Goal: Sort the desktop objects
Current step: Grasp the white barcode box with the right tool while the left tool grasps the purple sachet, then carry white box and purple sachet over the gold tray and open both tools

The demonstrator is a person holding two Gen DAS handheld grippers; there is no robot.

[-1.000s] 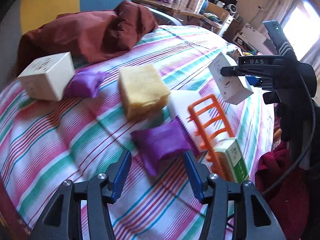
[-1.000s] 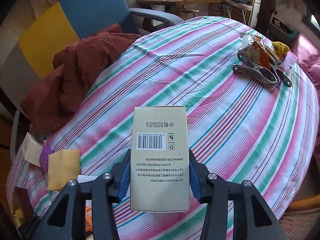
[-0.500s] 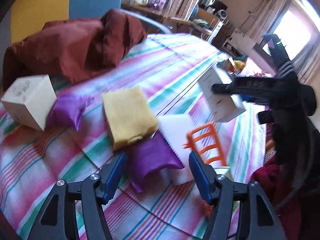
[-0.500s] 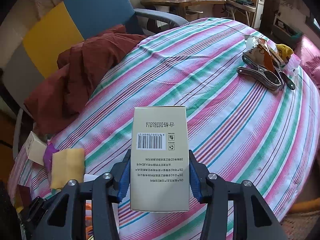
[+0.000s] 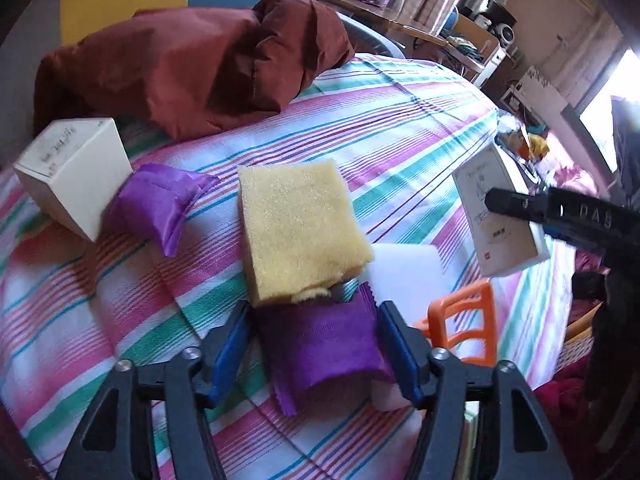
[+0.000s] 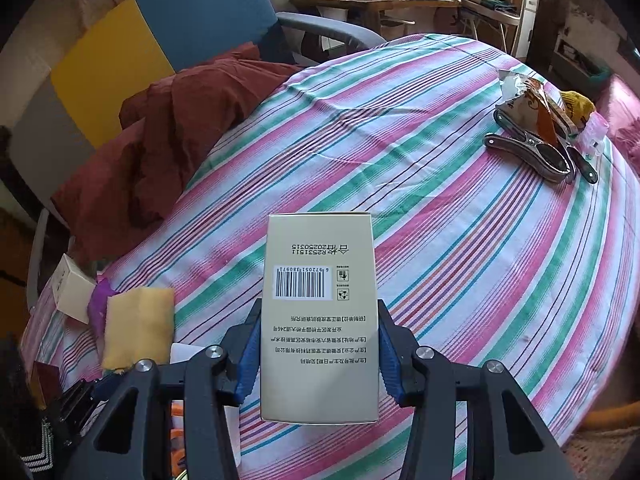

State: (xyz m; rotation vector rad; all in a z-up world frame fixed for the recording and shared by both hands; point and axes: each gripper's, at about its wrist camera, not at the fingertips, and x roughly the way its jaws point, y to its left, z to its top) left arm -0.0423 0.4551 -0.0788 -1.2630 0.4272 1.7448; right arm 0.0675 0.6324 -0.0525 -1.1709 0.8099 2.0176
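My left gripper (image 5: 316, 344) is open, its blue pads on either side of a purple pouch (image 5: 324, 340) lying on the striped tablecloth. A yellow sponge (image 5: 296, 228) lies just beyond it, with a white sheet (image 5: 404, 268) and an orange rack (image 5: 464, 328) to the right. A second purple pouch (image 5: 160, 204) leans on a cream box (image 5: 72, 172) at the left. My right gripper (image 6: 318, 356) is shut on a beige barcode carton (image 6: 318, 320), held above the table; the carton also shows in the left wrist view (image 5: 500, 216).
A dark red cloth (image 5: 192, 68) is heaped at the table's far left edge by a blue and yellow chair (image 6: 160, 40). Snack packets and metal clips (image 6: 540, 136) lie at the far right. The table's middle (image 6: 400, 160) is bare striped cloth.
My left gripper has moved forward and down, so the near purple pouch now lies between its open pads. My right gripper keeps the carton held, shifting only slightly.
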